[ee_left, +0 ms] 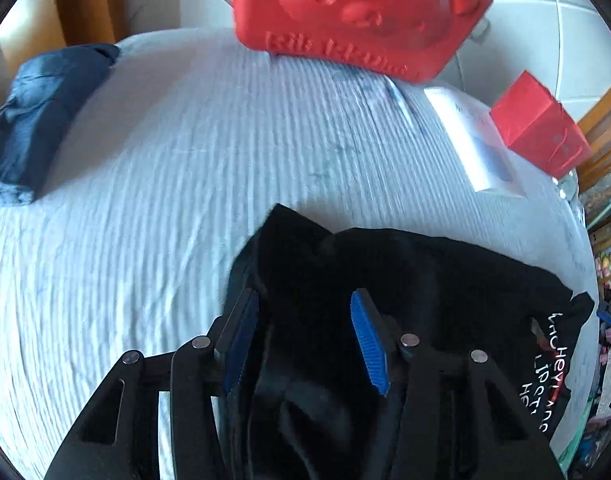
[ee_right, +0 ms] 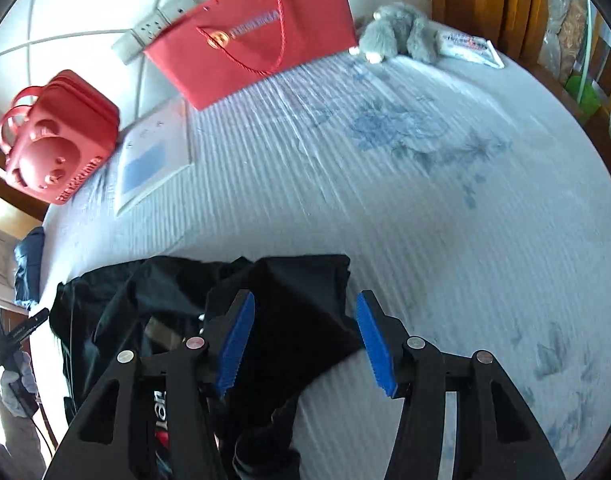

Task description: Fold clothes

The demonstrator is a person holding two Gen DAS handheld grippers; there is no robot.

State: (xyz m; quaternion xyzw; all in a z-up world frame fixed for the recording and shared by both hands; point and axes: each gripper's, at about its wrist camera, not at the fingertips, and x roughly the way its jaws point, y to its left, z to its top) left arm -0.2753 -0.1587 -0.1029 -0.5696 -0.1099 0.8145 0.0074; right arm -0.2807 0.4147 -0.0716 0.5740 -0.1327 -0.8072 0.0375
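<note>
A black garment (ee_left: 445,280) with white and red lettering lies bunched on the pale ribbed bedsheet (ee_left: 185,220). My left gripper (ee_left: 305,300) hangs just over the garment's left part, jaws open, black cloth lying loose between the blue pads (ee_left: 369,344) without being pinched. In the right wrist view the same black garment (ee_right: 165,288) spreads to the left. My right gripper (ee_right: 305,300) stands open over its folded right corner, and the pads (ee_right: 233,340) are apart from the cloth.
A folded dark blue garment (ee_left: 37,120) lies at the bed's left edge. Along the far side sit a red moulded case (ee_right: 57,136), a white booklet (ee_right: 153,156), a red paper bag (ee_right: 257,36) and a grey plush toy (ee_right: 397,32). A gloved hand (ee_right: 17,380) shows at far left.
</note>
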